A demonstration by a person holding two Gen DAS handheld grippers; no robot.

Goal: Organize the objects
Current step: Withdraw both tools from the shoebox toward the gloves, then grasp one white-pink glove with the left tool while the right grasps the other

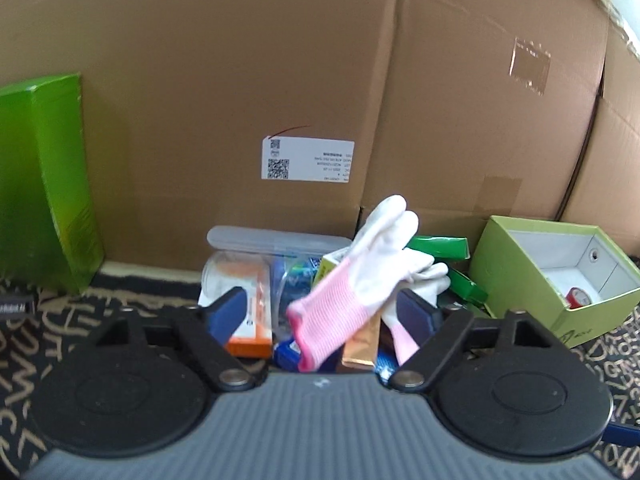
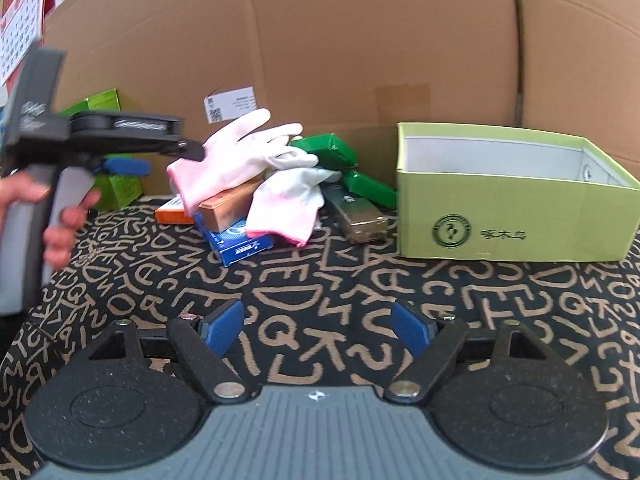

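Note:
A white glove with a pink cuff [image 1: 352, 280] lies tilted between the fingers of my left gripper [image 1: 320, 308], whose jaws stand wide apart; it rests over a pile of small boxes. In the right wrist view the same glove [image 2: 232, 156] sits by the left gripper's finger tip [image 2: 194, 152], above an orange box, a copper box [image 2: 232, 204] and a blue box [image 2: 240, 240]. A second glove [image 2: 288, 204] lies on the pile. My right gripper [image 2: 318, 328] is open and empty over the patterned cloth. An open green box [image 2: 508, 196] stands at the right.
Large cardboard boxes [image 2: 340, 40] wall the back. A tall green carton [image 1: 44, 176] stands left. Dark green packets [image 2: 340, 152] and a gold bar-shaped pack [image 2: 360, 212] lie beside the pile. A red tape roll [image 1: 578, 296] sits in the open box. A clear plastic case [image 1: 272, 240] lies behind.

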